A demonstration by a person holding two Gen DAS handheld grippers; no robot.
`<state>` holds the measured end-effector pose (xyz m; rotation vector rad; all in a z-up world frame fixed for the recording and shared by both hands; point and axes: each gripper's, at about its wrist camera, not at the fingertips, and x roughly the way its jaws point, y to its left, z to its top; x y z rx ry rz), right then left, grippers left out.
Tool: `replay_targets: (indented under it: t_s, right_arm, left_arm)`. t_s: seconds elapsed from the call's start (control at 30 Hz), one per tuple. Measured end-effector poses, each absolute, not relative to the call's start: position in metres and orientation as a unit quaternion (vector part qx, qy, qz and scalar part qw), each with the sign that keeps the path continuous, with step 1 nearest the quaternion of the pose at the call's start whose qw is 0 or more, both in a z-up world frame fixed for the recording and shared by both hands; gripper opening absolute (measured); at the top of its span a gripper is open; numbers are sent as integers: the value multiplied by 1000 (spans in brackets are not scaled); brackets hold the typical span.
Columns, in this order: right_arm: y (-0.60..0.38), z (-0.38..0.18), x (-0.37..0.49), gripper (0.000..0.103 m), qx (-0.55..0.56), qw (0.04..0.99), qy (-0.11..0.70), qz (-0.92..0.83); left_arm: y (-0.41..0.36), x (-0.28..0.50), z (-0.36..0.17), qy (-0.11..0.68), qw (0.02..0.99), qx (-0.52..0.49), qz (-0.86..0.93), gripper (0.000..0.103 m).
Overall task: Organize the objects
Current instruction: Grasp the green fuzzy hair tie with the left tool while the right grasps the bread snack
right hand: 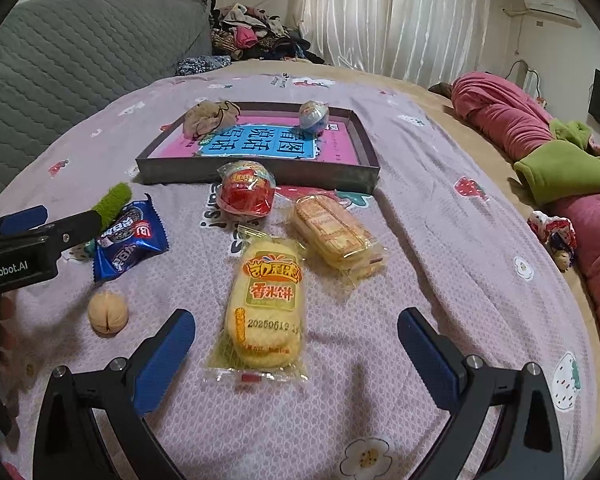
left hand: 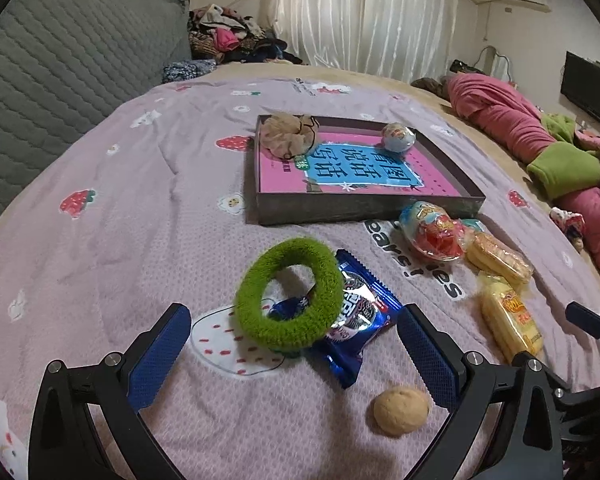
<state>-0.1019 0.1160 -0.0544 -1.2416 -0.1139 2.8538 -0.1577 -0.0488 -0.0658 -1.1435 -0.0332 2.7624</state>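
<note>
Rice-cracker pack (right hand: 266,308) is lying lengthwise dead ahead between the spread right hand-held gripper (right hand: 296,344) fingers, probably not touching; left hand-held gripper (left hand: 296,340), also spread, is flanking the green ring (left hand: 290,304).

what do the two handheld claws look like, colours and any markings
Both match: a black frame with silver round bolts, ending in two flat fingers faced with blue cross-hatched pads. That shows on the left claw and the right claw. Seen from the right wrist view, the left claw's black body carries white "GenRobot.AI" lettering. No cables or sleeves are visible.

A fuzzy green ring (left hand: 288,295) overlaps a blue cookie packet (left hand: 354,312). Beyond them, the dark tray (left hand: 364,208) holds a pink-and-blue book (left hand: 352,170) on the lilac strawberry-print blanket (left hand: 140,208).
</note>
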Motion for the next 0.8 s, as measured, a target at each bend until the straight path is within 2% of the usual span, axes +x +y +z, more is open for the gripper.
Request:
replay_targets:
  t_s: [0.2,0.27,0.33,0.53,0.6,0.63,0.7,0.73,0.8]
  right_arm:
    - [113,-58,-109,102,-403,9,-34,915]
    - [111,-61,-112,102,-405,10,-37,914]
    - [109,-63,-115,101,-407,11,-39,912]
    - [109,-67,-121,89,-415,17,-22,910]
    - [109,-66,-123,81,-415,15,-11,910]
    - [110,-67,-124,79,-417,16,-9,909]
    - [109,-69,-127,67,-423,16,-7,906]
    - [107,-71,-127,65,-427,14,-9,904]
    - [105,-73,-128,50,-431,11,-10,902]
  left_arm:
    - [-48,-172,-71,-12,70,-388,919,94]
    - [-49,-178,-74,-14,71,-396,916,87]
    - [-50,-181,-76,-18,74,-399,914,68]
    - [-51,-181,-81,-10,74,-401,913,57]
    - [-49,-181,-80,-6,77,-398,914,51]
    - [-49,-181,-79,-7,81,-397,914,45]
    - [-50,-181,-80,-15,91,-401,912,32]
    - [-51,-181,-80,-21,96,-402,910,30]
    - [-53,-180,-80,-25,100,-402,910,25]
